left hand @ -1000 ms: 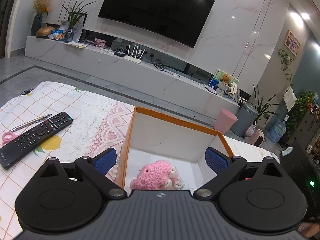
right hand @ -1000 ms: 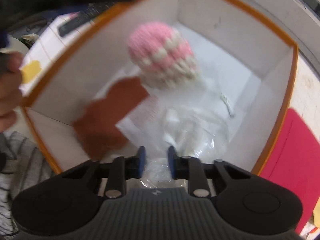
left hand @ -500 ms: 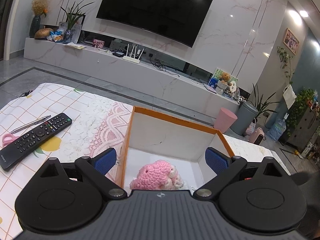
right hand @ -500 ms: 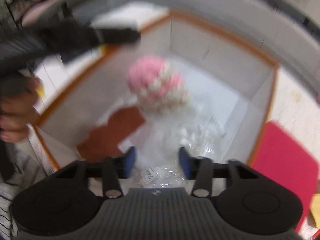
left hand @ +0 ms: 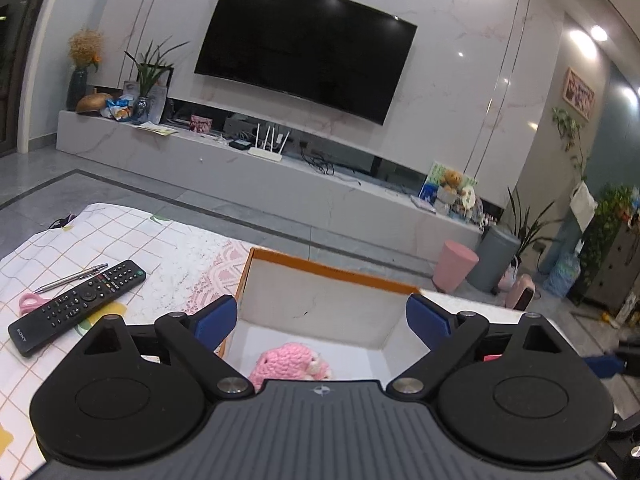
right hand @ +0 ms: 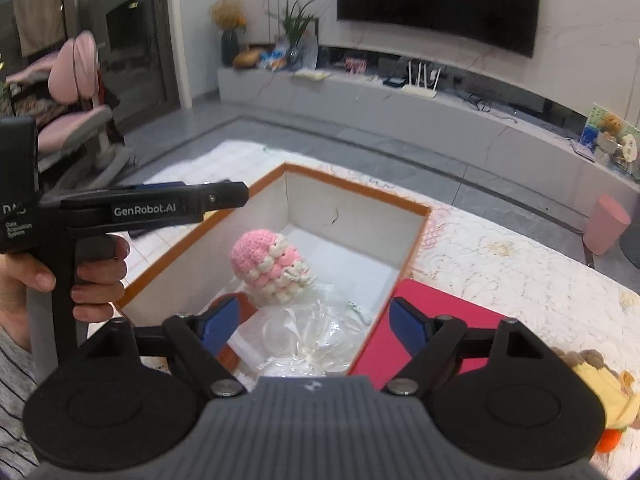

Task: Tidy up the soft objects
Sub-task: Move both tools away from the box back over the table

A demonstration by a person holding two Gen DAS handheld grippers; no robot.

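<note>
Left wrist: patterned tablecloth [left hand: 168, 256] before marble TV wall [left hand: 460, 92].

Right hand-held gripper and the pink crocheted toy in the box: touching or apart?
Apart. The right wrist view shows the right hand-held gripper open, with the pink crocheted toy lying beyond its fingertips.

"GenRobot.AI" on left gripper [right hand: 224, 194] arm, "SONY" on remote control [left hand: 78, 306]
</note>
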